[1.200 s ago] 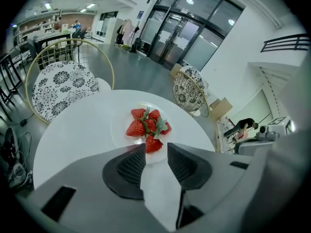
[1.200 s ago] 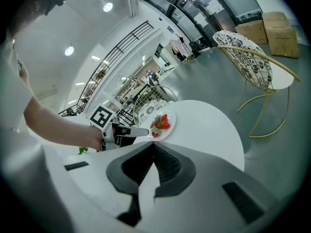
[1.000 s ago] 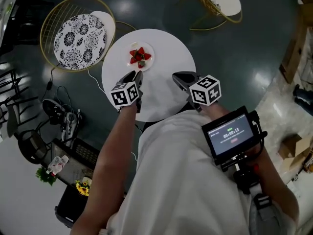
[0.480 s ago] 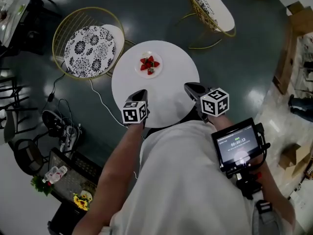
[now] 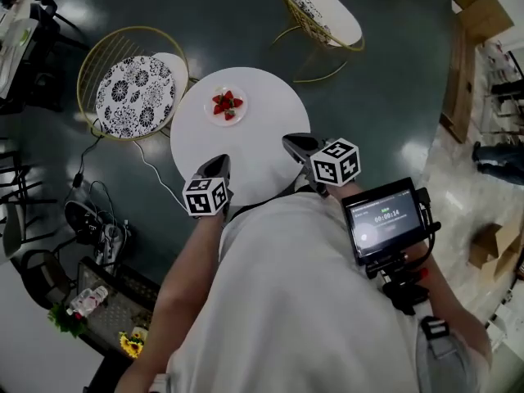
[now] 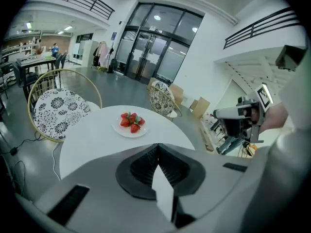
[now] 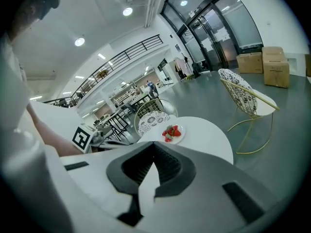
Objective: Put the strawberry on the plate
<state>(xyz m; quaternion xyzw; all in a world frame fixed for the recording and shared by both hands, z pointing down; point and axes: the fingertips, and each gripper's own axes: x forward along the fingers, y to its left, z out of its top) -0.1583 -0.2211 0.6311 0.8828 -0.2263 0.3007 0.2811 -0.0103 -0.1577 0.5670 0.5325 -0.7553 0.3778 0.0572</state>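
Observation:
Several red strawberries lie together on a small white plate on the far side of the round white table. My left gripper hovers over the table's near edge, well short of the plate; its jaws have just closed, with nothing between them. My right gripper hangs over the near right edge, shut and empty. In the left gripper view the strawberries and plate sit beyond the closed left gripper. The right gripper view shows the strawberries far ahead of the right gripper.
Two wire chairs with patterned cushions stand by the table, one at the left and one at the back. Cables and gear lie on the floor at the left. Cardboard boxes stand at the right. A small screen hangs by my right arm.
My left gripper has drawn back from beside the plate to the table's near edge, and its jaws went from open to shut. The right gripper has stayed over the near right edge.

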